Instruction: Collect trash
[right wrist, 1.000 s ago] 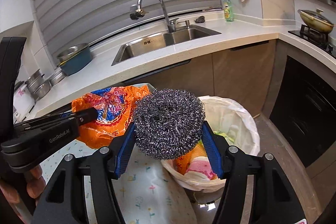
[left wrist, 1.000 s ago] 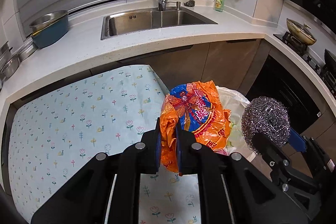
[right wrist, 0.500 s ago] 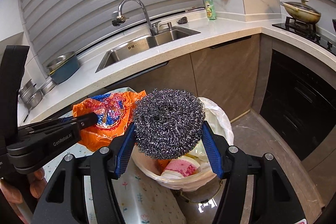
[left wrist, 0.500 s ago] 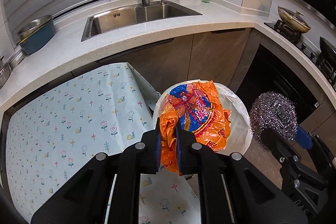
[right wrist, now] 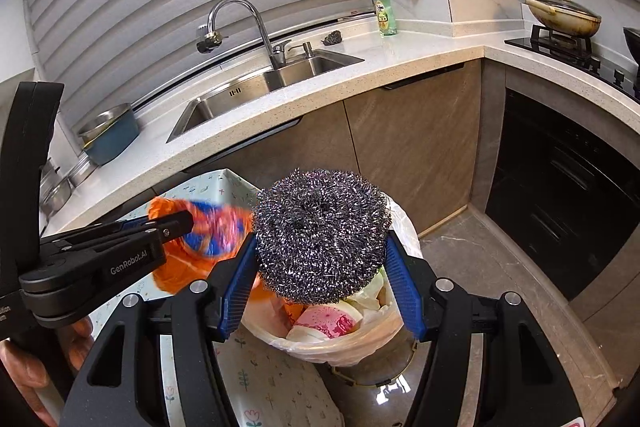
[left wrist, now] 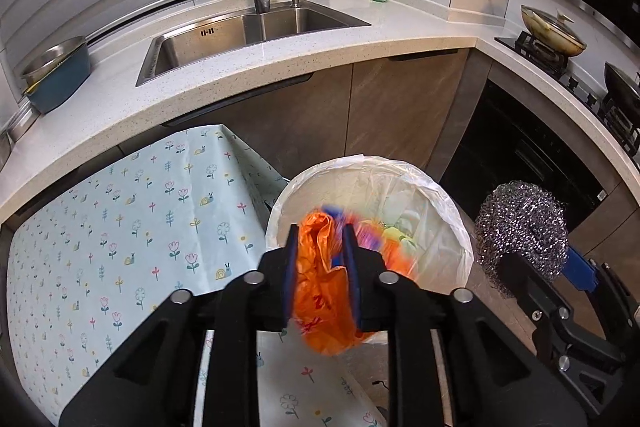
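Left gripper (left wrist: 320, 247) jaws just opened partway; orange wrapper (left wrist: 320, 291) blurred between them, released over lined bin (left wrist: 440, 195). Steel scourer (right wrist: 320, 235) clamped between right gripper (right wrist: 320, 279) jaws above bin, judged next for dropping.

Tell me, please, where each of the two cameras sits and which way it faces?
Left wrist: on the left gripper, looking down at the orange bag between its just-opening jaws, above the bin.
Right wrist: on the right gripper, clamping the steel scourer; a hand shows lower left.
Shared: bin, bag, scourer, sink.
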Tool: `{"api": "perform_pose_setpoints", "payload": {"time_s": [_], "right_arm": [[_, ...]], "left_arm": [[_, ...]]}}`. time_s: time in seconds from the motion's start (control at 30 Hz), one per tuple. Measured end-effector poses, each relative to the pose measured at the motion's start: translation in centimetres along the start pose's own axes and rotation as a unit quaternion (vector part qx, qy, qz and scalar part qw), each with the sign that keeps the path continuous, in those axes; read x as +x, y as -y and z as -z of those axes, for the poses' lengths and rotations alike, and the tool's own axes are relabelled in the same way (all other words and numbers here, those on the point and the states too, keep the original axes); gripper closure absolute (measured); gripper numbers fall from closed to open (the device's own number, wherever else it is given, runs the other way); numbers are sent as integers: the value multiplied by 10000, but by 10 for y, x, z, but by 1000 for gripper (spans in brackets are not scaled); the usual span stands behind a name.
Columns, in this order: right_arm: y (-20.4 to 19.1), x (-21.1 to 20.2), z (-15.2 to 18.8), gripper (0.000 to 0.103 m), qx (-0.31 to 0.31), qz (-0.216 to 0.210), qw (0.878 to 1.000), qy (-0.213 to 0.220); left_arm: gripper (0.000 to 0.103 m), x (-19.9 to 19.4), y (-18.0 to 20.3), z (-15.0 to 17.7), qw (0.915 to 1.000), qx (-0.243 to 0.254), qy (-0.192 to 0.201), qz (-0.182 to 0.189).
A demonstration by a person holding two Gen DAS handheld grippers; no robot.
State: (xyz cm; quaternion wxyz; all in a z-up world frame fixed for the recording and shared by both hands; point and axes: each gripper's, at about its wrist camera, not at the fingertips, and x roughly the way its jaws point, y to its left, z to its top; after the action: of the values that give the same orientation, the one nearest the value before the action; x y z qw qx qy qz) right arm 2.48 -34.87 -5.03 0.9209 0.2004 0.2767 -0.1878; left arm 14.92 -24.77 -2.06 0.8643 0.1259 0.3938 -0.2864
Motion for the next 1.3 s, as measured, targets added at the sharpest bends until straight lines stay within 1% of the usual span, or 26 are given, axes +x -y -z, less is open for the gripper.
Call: {"api": "perform_pose_setpoints", "payload": {"time_s": [0.17, 0.47, 0.6, 0.73, 0.9, 1.17, 1.23, 1.3], "right_arm": [[-1, 2, 0, 43, -20, -13, 10000, -10], [-7, 8, -3, 43, -117, -83, 9999, -61], [-11, 11, -4, 43, -151, -125, 9998, -72], [-14, 14, -2, 43, -181, -153, 9997, -96], [-18, 20, -1, 43, -204, -171, 9995, -166], [-31, 26, -3, 42, -340, -189, 9991, -197], [-34, 29, -5, 41, -374, -181, 9989, -194], [-38, 33, -8, 37, -431, -146, 9988, -181]], "left_arm": [[79, 1, -4, 1, 10000, -50, 12, -76], [77, -2, -21, 3, 9996, -235, 42, -179], [71, -3, -30, 5, 9992, -274, 66, -269], [71, -7, -43, 14, 9988, -368, 78, -297], [71, -1, -58, 24, 9979, -537, -53, -362], [71, -7, -66, 26, 9976, -522, 32, -454], [64, -9, -69, 27, 9974, -539, 44, -486], [51, -12, -72, 28, 9967, -550, 99, -586]]}}
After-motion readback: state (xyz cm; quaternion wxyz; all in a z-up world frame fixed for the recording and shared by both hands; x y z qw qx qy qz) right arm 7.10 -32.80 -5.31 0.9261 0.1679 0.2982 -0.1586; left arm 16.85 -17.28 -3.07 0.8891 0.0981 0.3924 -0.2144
